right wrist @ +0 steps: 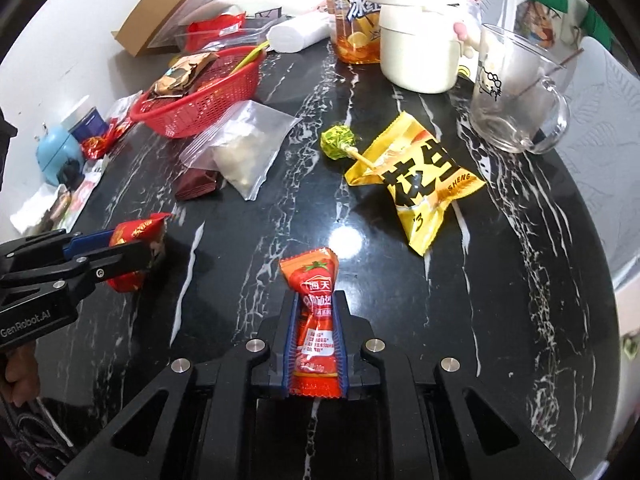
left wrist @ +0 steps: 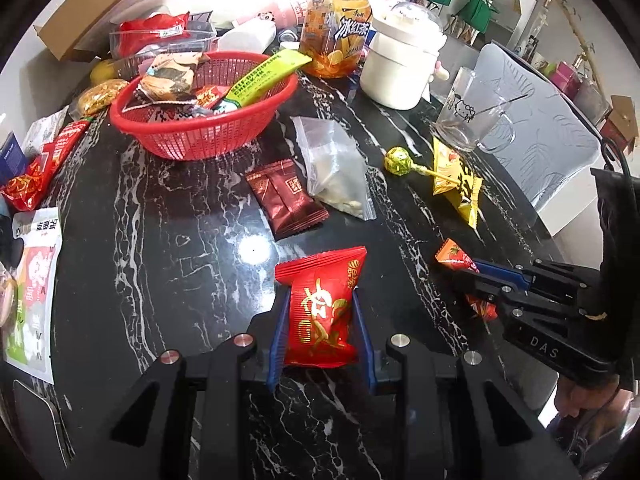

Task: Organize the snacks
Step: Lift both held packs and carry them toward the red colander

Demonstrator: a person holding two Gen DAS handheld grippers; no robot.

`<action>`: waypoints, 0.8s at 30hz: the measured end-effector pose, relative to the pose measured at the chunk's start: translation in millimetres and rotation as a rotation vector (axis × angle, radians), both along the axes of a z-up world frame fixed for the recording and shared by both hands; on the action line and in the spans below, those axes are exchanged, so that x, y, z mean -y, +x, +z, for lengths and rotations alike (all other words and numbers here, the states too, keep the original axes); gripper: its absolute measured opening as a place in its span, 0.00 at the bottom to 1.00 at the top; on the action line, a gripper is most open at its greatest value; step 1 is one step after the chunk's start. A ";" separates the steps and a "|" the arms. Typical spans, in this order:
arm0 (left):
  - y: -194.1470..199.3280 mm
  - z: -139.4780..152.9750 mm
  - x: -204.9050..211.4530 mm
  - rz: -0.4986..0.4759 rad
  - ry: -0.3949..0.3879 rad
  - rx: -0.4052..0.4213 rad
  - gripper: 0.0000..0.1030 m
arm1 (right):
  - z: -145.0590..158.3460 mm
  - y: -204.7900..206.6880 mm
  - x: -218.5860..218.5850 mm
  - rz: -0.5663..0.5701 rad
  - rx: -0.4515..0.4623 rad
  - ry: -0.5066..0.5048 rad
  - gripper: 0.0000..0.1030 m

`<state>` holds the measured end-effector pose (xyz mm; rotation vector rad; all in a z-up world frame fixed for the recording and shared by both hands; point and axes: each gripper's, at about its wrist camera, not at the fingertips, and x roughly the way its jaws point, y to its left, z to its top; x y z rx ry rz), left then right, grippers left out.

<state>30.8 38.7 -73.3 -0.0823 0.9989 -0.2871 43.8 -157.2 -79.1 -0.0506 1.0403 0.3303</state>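
My left gripper (left wrist: pixel 320 300) is shut on a red snack packet (left wrist: pixel 322 312) with gold print, held just over the black marble table (left wrist: pixel 160 260). My right gripper (right wrist: pixel 318 300) is shut on an orange ketchup sachet (right wrist: pixel 316 320). In the left wrist view the right gripper (left wrist: pixel 464 276) comes in from the right with the sachet (left wrist: pixel 454 258). In the right wrist view the left gripper (right wrist: pixel 152 248) shows at the left with the red packet (right wrist: pixel 138 232). A red basket (left wrist: pixel 200 120) with several snacks stands at the far left. Loose on the table lie a brown packet (left wrist: pixel 286 196), a clear zip bag (left wrist: pixel 336 168), a green lollipop (left wrist: pixel 398 160) and a yellow peanut packet (right wrist: pixel 416 176).
An iced tea bottle (left wrist: pixel 336 36), a white pot (left wrist: pixel 400 64) and a glass mug (left wrist: pixel 468 112) stand at the back. More packets (left wrist: pixel 36 176) and a cardboard box (left wrist: pixel 80 28) crowd the left edge. A white chair (left wrist: pixel 540 132) stands past the right rim of the table.
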 end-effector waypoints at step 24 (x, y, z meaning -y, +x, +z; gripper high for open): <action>7.8 58.1 -6.0 0.013 -0.058 0.151 0.28 | 63.1 5.6 -19.5 0.118 0.101 0.096 0.15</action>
